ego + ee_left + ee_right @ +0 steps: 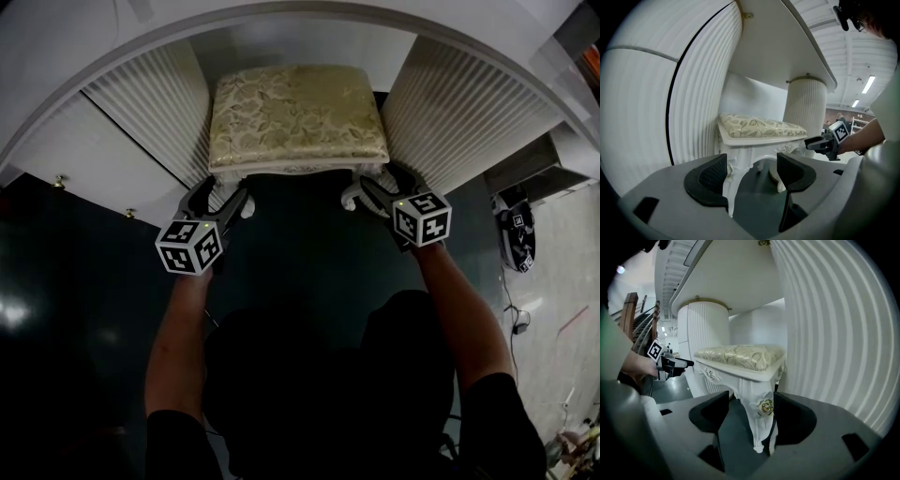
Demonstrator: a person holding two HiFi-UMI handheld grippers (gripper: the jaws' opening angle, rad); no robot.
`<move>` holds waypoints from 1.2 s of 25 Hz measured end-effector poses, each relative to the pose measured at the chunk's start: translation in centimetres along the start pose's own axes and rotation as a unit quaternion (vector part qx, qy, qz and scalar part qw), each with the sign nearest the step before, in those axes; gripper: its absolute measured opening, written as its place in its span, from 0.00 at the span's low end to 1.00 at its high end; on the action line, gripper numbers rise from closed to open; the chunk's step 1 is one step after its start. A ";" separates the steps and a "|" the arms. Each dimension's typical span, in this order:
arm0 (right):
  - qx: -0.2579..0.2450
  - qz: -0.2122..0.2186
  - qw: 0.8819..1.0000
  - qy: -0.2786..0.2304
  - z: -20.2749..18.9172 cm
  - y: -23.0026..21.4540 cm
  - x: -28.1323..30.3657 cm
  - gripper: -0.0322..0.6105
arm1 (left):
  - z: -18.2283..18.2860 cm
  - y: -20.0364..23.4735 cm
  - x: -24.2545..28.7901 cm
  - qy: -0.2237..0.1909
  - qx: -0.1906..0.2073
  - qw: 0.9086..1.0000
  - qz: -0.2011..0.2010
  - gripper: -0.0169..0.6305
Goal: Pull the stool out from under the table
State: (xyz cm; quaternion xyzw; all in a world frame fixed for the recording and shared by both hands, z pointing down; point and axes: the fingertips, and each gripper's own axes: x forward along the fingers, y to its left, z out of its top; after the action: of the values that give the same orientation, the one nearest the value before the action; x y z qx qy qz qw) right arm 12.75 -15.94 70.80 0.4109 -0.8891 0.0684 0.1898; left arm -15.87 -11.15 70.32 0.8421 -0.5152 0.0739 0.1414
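Your left tongs (752, 171) stand apart. The stool's left front leg (731, 185) rises between the pads, close against the left-hand one. Whether that pad actually touches the carved white wood is hard to tell; the other pad is clearly off it. Your right tongs (750, 416) are apart too, with the right front leg (759, 427) between them. It stands nearer the right-hand pad, its gold rosette (765, 406) just beside that pad, and there is a gap on the other side.

In the head view most of both legs is hidden under the seat. Only the curled feet peek out beside each pair of tongs, and the marker cubes (190, 246) cover your hands. The rear legs are barely made out in any view.

The stool (298, 112), with its cream leaf-patterned cushion, sits on the dark floor (300, 248). It is in the knee recess of the white counter (94, 56), between the left ribbed pedestal (150, 103) and the right ribbed pedestal (459, 112). Its front corners lie just beyond the tips of both tongs, one pair at each corner, and the whole cushion shows below the curved edge of the counter top.

Your own dark head and shoulders block the lower middle of the head view. Two small gold knobs (61, 180) on the counter's left side are too small to read further.
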 end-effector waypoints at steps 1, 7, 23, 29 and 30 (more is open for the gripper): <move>0.002 -0.004 1.000 0.002 -0.2 -0.1 0.2 0.44 | -0.2 0.0 0.2 0.002 -0.001 1.000 0.000 0.53; 0.012 -0.014 1.000 0.011 -0.6 -0.6 1.3 0.44 | -0.3 0.3 0.9 0.004 0.002 1.000 0.005 0.53; 0.027 -0.007 0.999 0.017 -2.1 -0.8 2.4 0.44 | -0.7 2.4 2.4 0.040 0.035 0.998 0.044 0.53; 0.048 0.003 0.999 0.004 -1.8 -0.8 2.2 0.44 | -0.8 3.0 3.1 0.047 0.023 0.998 0.046 0.53; 0.041 0.005 0.999 0.007 -1.9 -0.7 2.1 0.44 | -0.7 3.0 3.1 0.044 0.012 0.998 0.046 0.53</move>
State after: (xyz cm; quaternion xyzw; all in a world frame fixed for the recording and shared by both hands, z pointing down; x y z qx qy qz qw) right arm 12.55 -17.38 73.32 0.4131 -0.8863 0.1089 0.1789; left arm -17.04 -14.86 72.34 0.8149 -0.5459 0.1240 0.1503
